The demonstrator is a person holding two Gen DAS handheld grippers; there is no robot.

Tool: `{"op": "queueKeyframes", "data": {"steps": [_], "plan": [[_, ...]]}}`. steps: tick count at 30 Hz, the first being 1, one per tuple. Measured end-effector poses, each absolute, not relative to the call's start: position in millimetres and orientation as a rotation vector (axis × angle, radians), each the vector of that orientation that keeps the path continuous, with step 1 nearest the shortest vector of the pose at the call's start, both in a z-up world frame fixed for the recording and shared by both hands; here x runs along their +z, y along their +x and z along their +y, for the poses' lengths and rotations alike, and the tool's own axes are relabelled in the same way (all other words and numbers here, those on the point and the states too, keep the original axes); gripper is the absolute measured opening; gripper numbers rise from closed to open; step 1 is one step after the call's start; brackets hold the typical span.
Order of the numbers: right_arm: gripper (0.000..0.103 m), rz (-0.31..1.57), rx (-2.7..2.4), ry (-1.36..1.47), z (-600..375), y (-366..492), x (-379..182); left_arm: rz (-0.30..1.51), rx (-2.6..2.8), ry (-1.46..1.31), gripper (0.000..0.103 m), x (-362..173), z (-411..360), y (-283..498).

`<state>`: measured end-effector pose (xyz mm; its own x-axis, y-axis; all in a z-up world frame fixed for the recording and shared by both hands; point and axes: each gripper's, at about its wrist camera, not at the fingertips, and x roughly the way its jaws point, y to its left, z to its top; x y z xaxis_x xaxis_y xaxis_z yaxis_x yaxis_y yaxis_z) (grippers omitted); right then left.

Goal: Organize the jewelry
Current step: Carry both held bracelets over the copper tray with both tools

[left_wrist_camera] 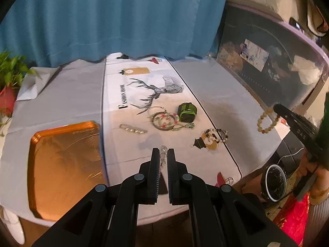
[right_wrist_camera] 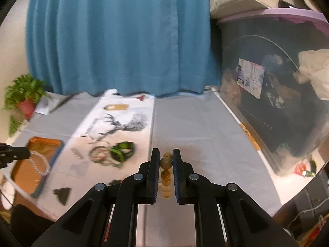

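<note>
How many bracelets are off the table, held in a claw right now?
2. A clear bead bracelet hangs from the left claw; a tan bead bracelet hangs from the right claw.

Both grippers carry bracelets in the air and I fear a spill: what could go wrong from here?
1. The clear bead bracelet dangles from the left gripper by a thin pinch; it might slip before the orange metal tray.
2. The right gripper clamps round tan beads, which may roll out.
</note>
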<state>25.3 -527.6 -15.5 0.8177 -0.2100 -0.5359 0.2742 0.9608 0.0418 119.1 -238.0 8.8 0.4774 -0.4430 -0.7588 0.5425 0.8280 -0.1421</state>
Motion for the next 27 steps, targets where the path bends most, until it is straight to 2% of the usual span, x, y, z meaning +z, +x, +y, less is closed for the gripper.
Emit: {"op": "queueKeyframes", "data": {"steps": [6,16,27], "plan": [[0.013,0.523,-0.192,0.185,-507,-15,0,0.861,-0.574,0.092,0.005,20,-203,97],[0.013,0.532,-0.137,0.12,-454,-57,15,0.833,-0.505,0.051,0.005,30,-128,52],[0.013,0.622,0.005,0.003,-358,-72,-12,0.794,-0.397,0.02,0.005,29,-64,19]]}}
